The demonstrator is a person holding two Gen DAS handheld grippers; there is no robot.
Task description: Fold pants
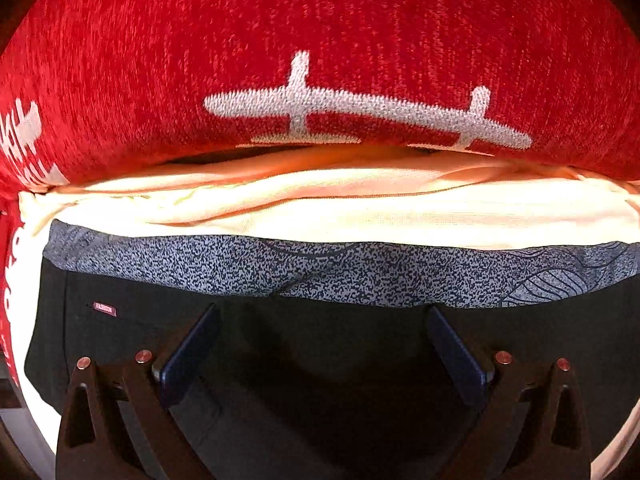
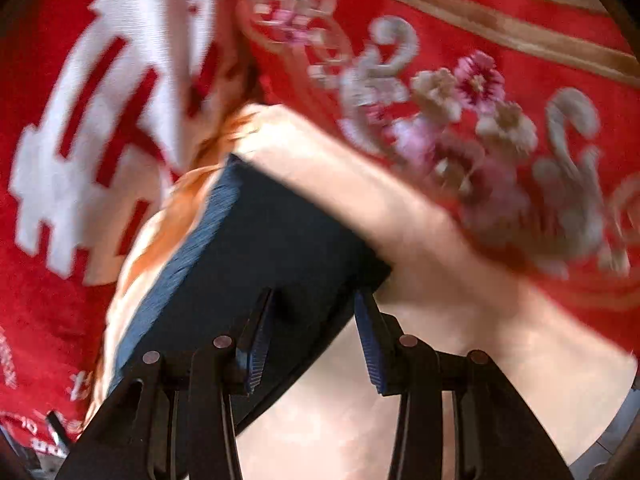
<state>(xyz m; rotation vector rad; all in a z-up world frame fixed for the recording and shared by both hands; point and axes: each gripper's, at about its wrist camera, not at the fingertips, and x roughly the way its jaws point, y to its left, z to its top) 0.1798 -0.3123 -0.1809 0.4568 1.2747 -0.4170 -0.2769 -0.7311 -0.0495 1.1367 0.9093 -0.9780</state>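
So the black pants [image 1: 320,360] are lying folded on a cream sheet [image 1: 360,216], speckled grey waistband [image 1: 280,268] showing. Left gripper [image 1: 320,344] is hovering spread wide above them; right gripper [image 2: 312,336] is gaping too, pinching nothing.

Small pink tag [image 1: 105,309] on black pants [image 1: 320,360] — unreadable

Support surface — a cream sheet [image 1: 360,224] laid over red patterned fabric [image 1: 320,20]. Dark pants [image 1: 320,360] with a speckled grey waistband [image 1: 280,268] lie flat directly on the sheet.
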